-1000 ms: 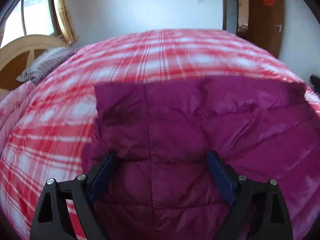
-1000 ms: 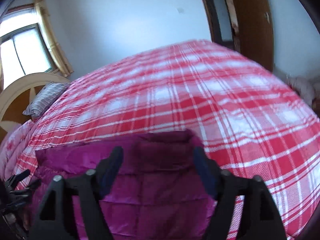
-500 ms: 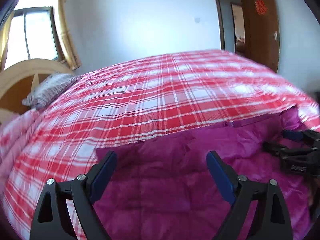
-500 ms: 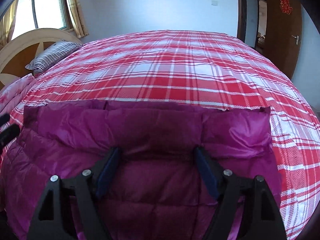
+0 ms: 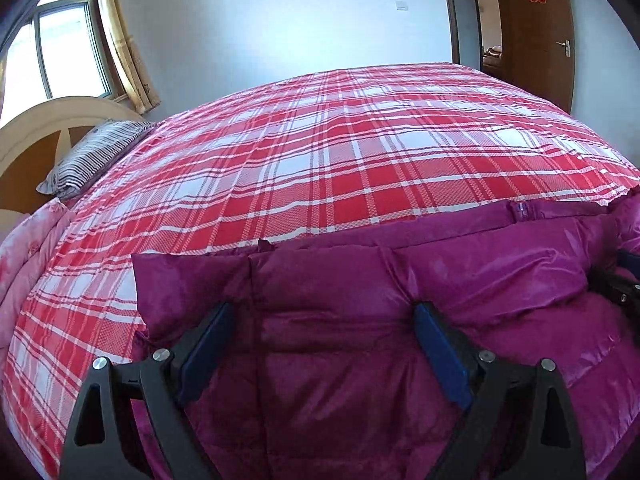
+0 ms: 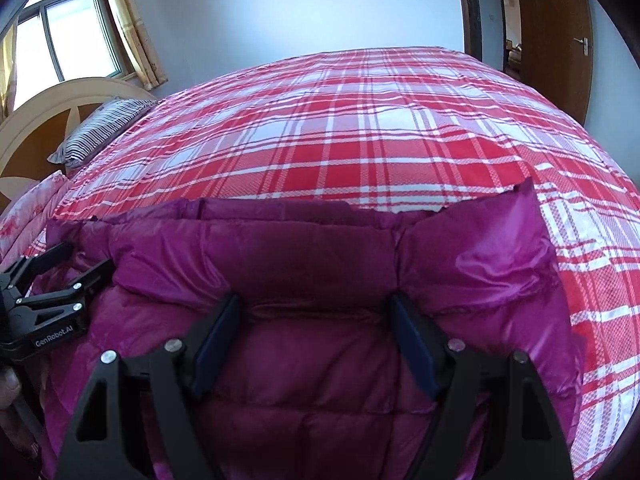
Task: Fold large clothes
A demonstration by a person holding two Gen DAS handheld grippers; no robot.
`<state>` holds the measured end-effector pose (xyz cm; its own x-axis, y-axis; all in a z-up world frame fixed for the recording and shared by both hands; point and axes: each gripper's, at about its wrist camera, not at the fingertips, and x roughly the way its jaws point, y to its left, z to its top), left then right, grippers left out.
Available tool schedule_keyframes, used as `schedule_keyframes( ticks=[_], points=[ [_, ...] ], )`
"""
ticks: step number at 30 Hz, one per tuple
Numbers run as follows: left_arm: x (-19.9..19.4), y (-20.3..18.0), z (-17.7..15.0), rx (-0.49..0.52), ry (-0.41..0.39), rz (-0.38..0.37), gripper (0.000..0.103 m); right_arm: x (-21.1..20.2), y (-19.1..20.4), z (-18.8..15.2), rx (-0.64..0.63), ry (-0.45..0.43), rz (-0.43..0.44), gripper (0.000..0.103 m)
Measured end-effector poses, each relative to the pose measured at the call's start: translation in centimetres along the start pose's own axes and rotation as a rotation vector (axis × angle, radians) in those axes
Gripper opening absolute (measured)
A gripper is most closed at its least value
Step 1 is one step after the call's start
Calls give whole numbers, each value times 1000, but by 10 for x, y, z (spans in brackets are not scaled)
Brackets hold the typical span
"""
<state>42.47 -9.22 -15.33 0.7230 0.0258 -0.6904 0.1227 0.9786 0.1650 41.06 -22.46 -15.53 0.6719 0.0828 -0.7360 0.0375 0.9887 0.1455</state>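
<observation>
Magenta quilted down jacket lies flat on the near part of a bed covered by a red-and-white plaid bedspread. Far edge of the jacket is a folded band running across the bed, roughly parallel to the near side.

Left gripper: jaws spread wide, angled down over the jacket near its left end. Fabric lies under the gap; blue pads are not pressing on it. Nothing held.

Right gripper: jaws likewise spread wide, angled down over the jacket toward its right end, near the raised corner. Pads stand apart from the fabric; nothing held.

Each gripper shows at the edge of the other's view, side by side over the jacket.

Striped pillow lies at the far left by a cream headboard. Window with curtain at left, brown door at right.
</observation>
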Motion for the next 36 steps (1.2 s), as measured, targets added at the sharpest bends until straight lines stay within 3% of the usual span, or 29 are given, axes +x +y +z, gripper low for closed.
schedule_keyframes(
  ticks=[21,36],
  points=[
    [18,8,-2,-57,61,-38,102,9,3,0,-16,29,-27,84],
    [24,9,-3,-67,82,-47,102,14,6,1,-36,43,-58,86]
  ],
)
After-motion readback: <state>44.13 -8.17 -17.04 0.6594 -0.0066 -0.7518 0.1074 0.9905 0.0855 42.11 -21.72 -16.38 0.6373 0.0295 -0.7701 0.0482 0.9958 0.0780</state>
